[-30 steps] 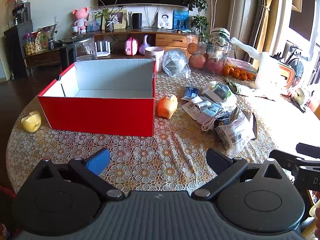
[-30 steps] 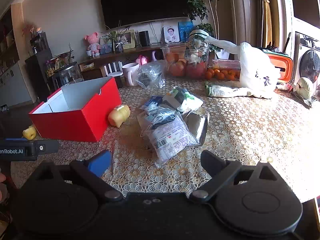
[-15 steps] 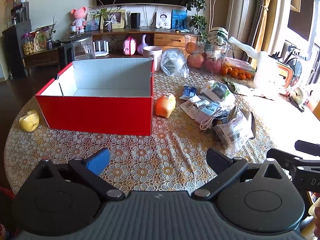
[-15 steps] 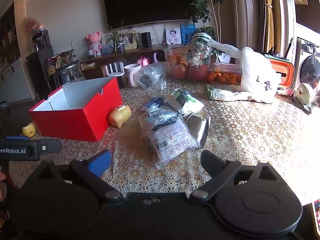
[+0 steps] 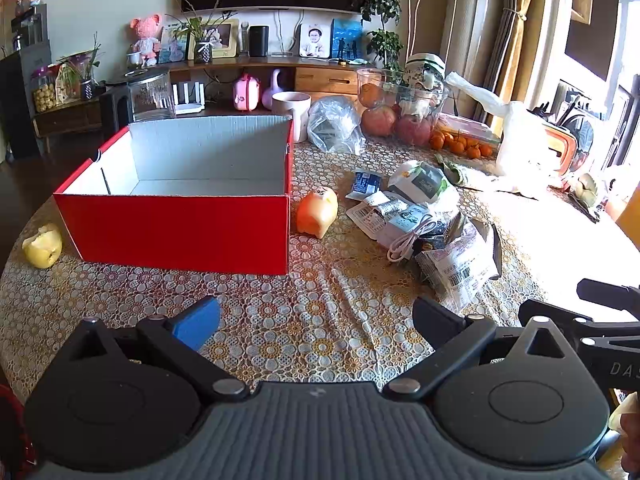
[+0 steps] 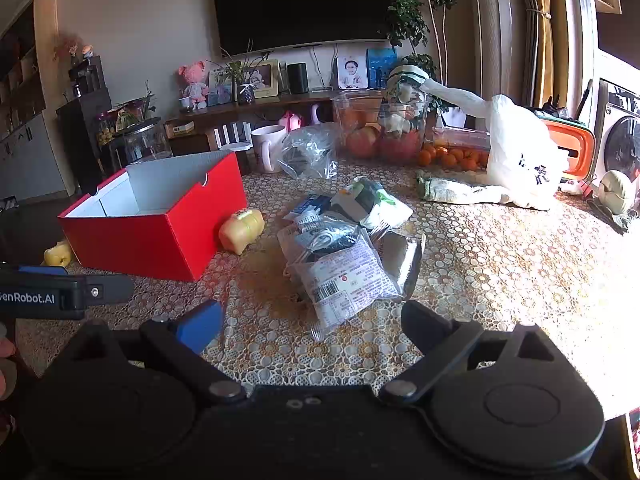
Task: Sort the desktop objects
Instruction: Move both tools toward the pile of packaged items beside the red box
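Observation:
An open, empty red box (image 5: pixel 176 232) stands on the lace-covered table, also in the right wrist view (image 6: pixel 160 236). An orange-yellow piggy toy (image 5: pixel 318 212) (image 6: pixel 242 232) lies just right of it. A pile of plastic packets (image 5: pixel 424 220) (image 6: pixel 344 256) with a white cable (image 5: pixel 408 238) lies further right. A yellow apple-shaped thing (image 5: pixel 42 245) (image 6: pixel 58 254) sits left of the box. My left gripper (image 5: pixel 316 316) is open and empty, above the table's near edge. My right gripper (image 6: pixel 312 320) is open and empty, just short of the packets.
At the back of the table stand a white mug (image 5: pixel 294 114), a clear plastic bag (image 5: pixel 336 124), a fruit bowl (image 5: pixel 400 116), small oranges (image 5: pixel 456 144) and a white bag (image 6: pixel 516 164). The right gripper's body (image 5: pixel 608 320) shows at the left wrist view's right edge.
Both grippers have drifted slightly; the view of the table has shifted a little. Both stay open and empty. Nothing on the table has moved.

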### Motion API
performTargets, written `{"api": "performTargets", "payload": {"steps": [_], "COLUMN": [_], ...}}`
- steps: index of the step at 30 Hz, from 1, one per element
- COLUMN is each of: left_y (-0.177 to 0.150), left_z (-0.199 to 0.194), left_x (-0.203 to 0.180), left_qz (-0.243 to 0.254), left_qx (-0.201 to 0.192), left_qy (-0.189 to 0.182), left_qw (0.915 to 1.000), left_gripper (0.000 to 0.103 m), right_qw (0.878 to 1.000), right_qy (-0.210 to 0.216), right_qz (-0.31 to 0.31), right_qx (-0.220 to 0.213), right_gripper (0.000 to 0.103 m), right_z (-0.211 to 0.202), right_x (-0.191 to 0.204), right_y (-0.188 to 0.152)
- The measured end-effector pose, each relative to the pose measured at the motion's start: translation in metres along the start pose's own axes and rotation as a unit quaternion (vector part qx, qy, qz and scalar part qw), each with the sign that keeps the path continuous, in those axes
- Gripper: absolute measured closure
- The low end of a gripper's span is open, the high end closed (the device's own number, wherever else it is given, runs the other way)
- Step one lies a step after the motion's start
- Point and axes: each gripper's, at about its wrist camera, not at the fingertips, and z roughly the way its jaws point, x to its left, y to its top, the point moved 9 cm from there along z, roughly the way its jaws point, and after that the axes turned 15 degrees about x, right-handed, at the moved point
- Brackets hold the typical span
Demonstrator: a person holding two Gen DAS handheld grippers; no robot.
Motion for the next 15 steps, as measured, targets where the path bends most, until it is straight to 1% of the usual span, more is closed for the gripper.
{"api": "performTargets", "payload": {"steps": [9,15], "left_y": [0.014,0.032], "left_z": [0.017,0.035], "left_x": [-0.007,-0.02], "left_qz": [0.018,0.038], "left_qx": [0.007,0.007], "left_qy": [-0.011,-0.028], "left_qw": [0.9998,0.9989], "left_gripper": [0.0,0.0], "right_qw": [1.0,1.0], "right_qy": [0.002,-0.01], "right_qz": [-0.005,-0.018], "right_qx": [0.008,0.014], "right_gripper": [0.007,0.008], "right_z": [0.017,0.034], "right_x": [-0.005,-0.013], "right_y": [0.003,0.01]}}
